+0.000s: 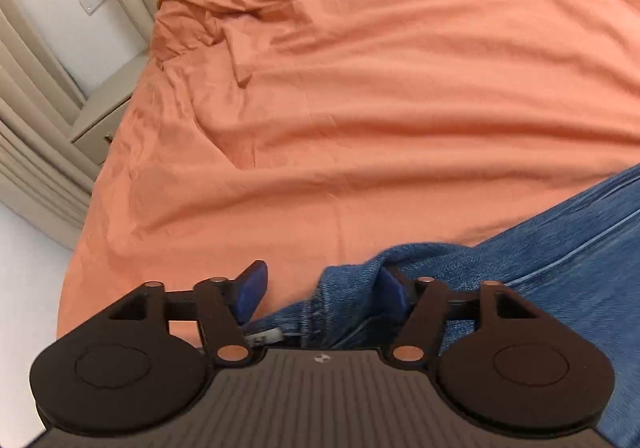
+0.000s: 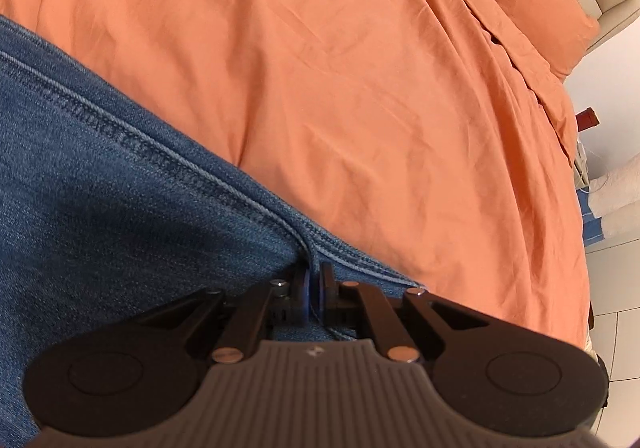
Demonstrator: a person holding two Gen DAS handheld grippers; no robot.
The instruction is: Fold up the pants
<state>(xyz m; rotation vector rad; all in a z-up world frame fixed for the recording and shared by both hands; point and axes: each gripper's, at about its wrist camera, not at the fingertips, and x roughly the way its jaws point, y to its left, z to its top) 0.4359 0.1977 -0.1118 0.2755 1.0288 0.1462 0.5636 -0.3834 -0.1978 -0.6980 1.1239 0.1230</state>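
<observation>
Blue denim pants (image 1: 560, 248) lie on an orange bedsheet (image 1: 360, 108). In the left wrist view my left gripper (image 1: 320, 292) is open, its jaws wide apart; a bunched edge of the pants drapes over its right blue fingertip (image 1: 390, 288), while the left fingertip (image 1: 252, 288) is bare. In the right wrist view the pants (image 2: 100, 188) fill the left half. My right gripper (image 2: 314, 284) is shut on the pants' seamed edge, with denim pinched between the pads.
The orange sheet (image 2: 360, 88) covers the bed, wrinkled at the far side. A beige headboard and nightstand (image 1: 96, 128) stand at the left. A pillow (image 2: 560, 28) lies far right, with white floor and some items beyond the bed edge.
</observation>
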